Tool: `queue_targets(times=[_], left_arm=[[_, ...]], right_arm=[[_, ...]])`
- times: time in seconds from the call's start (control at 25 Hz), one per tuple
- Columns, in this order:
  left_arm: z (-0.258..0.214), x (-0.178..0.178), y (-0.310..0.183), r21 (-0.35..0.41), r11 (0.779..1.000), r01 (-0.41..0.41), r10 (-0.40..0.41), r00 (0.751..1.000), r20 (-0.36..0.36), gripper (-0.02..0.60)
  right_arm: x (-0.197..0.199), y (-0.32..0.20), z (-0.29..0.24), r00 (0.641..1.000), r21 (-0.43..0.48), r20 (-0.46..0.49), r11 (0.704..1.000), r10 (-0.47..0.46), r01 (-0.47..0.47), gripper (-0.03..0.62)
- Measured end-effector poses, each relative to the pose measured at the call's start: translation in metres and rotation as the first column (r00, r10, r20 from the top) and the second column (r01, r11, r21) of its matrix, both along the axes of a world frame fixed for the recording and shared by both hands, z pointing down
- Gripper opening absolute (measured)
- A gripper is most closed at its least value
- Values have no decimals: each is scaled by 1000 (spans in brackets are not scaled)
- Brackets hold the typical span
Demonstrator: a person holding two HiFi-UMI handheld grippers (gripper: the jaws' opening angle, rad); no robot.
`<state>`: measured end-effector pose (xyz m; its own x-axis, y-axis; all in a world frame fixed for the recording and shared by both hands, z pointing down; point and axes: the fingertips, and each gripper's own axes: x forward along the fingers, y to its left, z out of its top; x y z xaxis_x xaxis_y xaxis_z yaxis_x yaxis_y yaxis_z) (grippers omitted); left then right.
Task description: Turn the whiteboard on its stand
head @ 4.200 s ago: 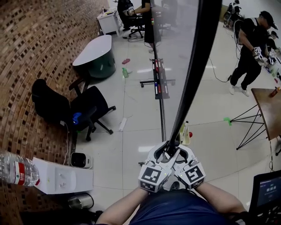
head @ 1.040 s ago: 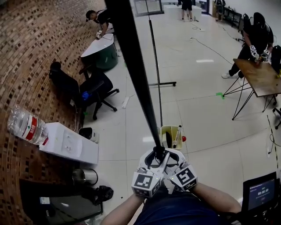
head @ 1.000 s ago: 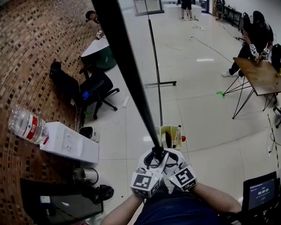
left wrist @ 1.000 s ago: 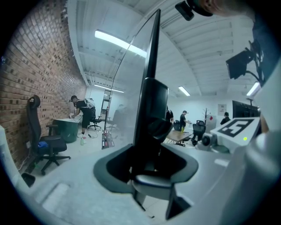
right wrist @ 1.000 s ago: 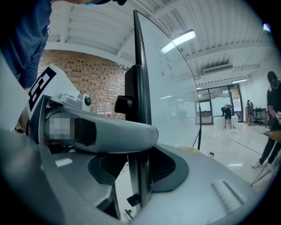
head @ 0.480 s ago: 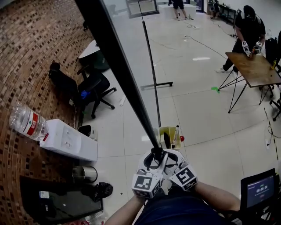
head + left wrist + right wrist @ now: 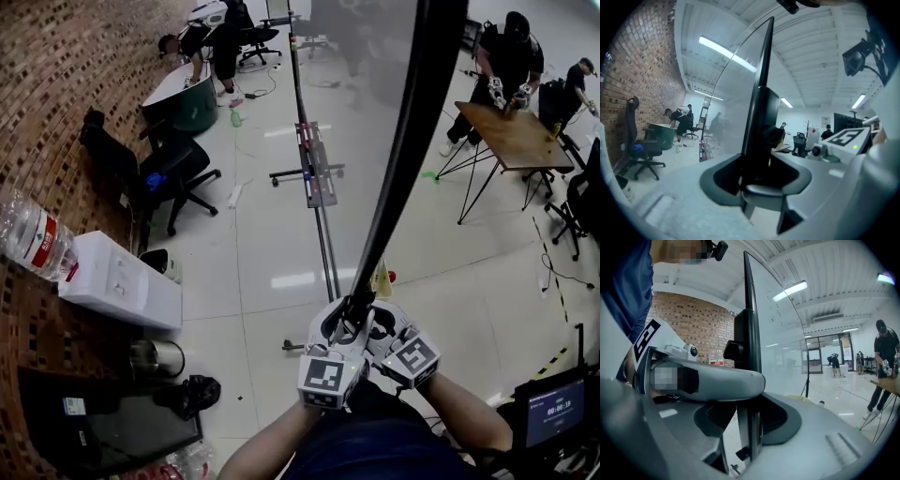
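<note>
The whiteboard is a large translucent pane (image 7: 361,84) in a black frame (image 7: 405,141). Its edge rises from my hands to the top right of the head view. The stand's floor rail (image 7: 323,246) and marker tray (image 7: 315,169) show through the pane. Both grippers sit side by side low on the frame's edge. The left gripper (image 7: 341,324) is shut on the black frame (image 7: 759,126), which stands upright between its jaws. The right gripper (image 7: 371,326) is shut on the same frame (image 7: 748,348), a little to the right.
A brick wall runs along the left, with a black swivel chair (image 7: 167,173), a white box (image 7: 120,281), a water bottle (image 7: 31,239) and a metal cup (image 7: 155,357) near it. A wooden table (image 7: 511,136) with a person (image 7: 502,56) stands far right. A screen (image 7: 553,409) sits bottom right.
The frame's edge leaned up to the left before and now leans up to the right; the pane has swung across the view. Both grippers kept their hold on it.
</note>
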<state>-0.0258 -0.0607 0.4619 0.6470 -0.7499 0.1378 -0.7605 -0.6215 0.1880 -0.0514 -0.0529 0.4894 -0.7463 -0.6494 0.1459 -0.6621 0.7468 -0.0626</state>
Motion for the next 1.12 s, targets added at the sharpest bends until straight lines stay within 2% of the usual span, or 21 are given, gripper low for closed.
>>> queue_targets(times=[0.24, 0.48, 0.76, 1.12], left_arm=[[3, 7, 34, -20, 1000, -14, 14, 1000, 5, 192], [-5, 12, 67, -32, 999, 13, -13, 1000, -4, 190], [-5, 25, 103, -30, 999, 30, -29, 999, 13, 189], [-1, 40, 140, -32, 999, -33, 33, 999, -24, 186]], right_arm=[[6, 34, 2, 1000, -15, 9, 1000, -5, 5, 158], [10, 66, 2, 1000, 10, -15, 1000, -9, 10, 158], [23, 103, 6, 1000, 14, 9, 1000, -21, 21, 158], [39, 138, 4, 1000, 7, 10, 1000, 10, -10, 160]])
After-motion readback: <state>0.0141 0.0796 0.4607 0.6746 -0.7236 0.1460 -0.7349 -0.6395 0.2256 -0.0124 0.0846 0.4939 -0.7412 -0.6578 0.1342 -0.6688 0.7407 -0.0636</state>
